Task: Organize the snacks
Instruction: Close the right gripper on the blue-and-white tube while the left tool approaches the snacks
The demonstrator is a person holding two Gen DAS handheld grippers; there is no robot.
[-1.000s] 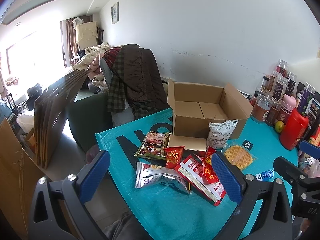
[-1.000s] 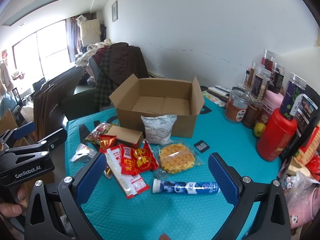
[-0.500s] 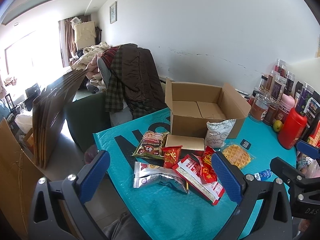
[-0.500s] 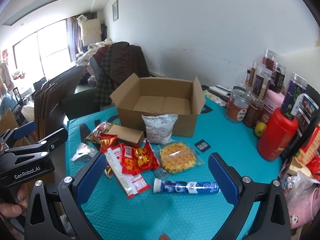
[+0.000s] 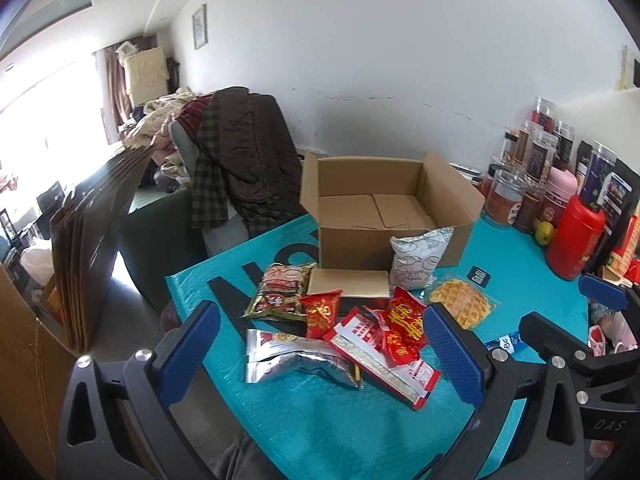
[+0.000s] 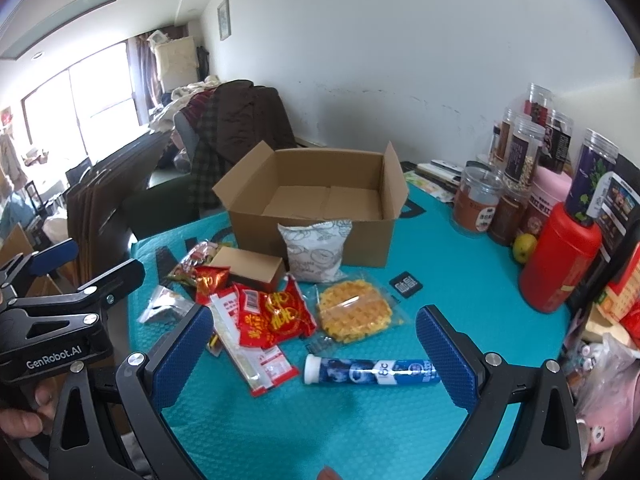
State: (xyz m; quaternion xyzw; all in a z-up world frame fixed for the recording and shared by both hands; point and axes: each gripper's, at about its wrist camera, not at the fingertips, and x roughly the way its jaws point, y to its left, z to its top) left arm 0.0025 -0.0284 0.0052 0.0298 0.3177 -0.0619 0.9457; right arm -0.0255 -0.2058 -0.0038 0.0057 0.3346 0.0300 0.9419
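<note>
An open, empty cardboard box [image 5: 384,216] [image 6: 320,200] stands on the teal table [image 5: 320,420] [image 6: 460,292]. In front of it lie snack packs: a white bag [image 6: 314,250] leaning on the box, a wrapped waffle [image 6: 354,314], red packets [image 6: 276,312], a silver packet [image 5: 296,362], a green-red packet [image 5: 280,290], a small brown box [image 6: 250,266] and a blue tube [image 6: 372,370]. My left gripper [image 5: 316,352] is open and empty above the near-left packets. My right gripper [image 6: 310,360] is open and empty, with the blue tube between its fingers' line.
Jars and canisters [image 6: 520,160], a red flask [image 6: 560,258] and a yellow-green fruit [image 6: 524,246] crowd the table's right side. A small black card [image 6: 405,284] lies by the waffle. A chair piled with clothes [image 5: 240,152] and stacked flat cardboard [image 5: 88,232] stand beyond the left edge.
Both views have shifted only slightly; both grippers stay open and the snacks have not moved.
</note>
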